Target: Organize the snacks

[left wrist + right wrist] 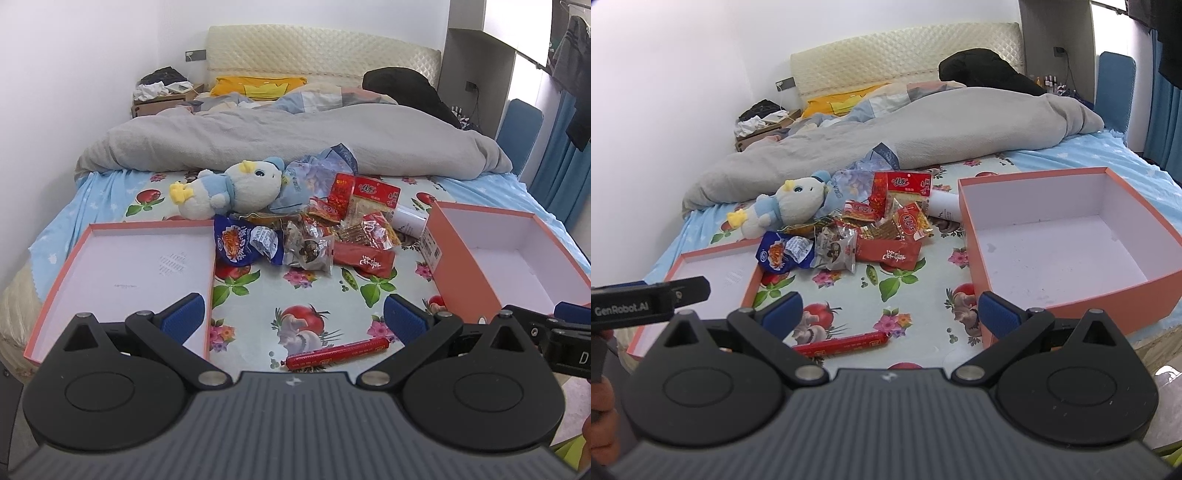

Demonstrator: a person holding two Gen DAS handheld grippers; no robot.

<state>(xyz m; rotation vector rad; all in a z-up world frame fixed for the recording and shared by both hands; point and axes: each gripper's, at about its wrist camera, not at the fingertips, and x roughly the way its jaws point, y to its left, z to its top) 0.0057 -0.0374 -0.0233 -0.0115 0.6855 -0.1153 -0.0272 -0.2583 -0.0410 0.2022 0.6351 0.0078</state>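
Your left gripper (293,319): spread wide, nothing between the blue pads, held over the near edge of the bed.
Your right gripper (890,314): also spread wide and empty, over the same near edge; its dark body showed at the right margin of the left view.
Red sausage stick (338,352): lay alone on the fruit-print sheet (258,295), nearest the foot edge, apart from the other snacks and below the gap of your left gripper.
Shallow orange lid (122,273): open side up and empty, at the bed's near left corner.
Deep orange box (1071,236): open and empty, at the near right side of the bed.
Snack pile (317,232): heaped mid-bed between lid and box, the packets overlapping.
Blue packet (243,243): left end of the pile, touching the lid's far right corner.
Clear-wrapped dark snack (308,251): just right of the blue packet.
Flat red sachet (364,260): near right of the pile.
Red-and-clear packets (365,199): far side of the pile.
White tube (410,221): lying down between the pile and the box's far left corner.
Plush bird (229,190): on its side, behind the pile's left end.
Pale blue bag (317,166): crumpled behind the plush, against the grey duvet (295,144).
Headboard (321,51): at the far edge.
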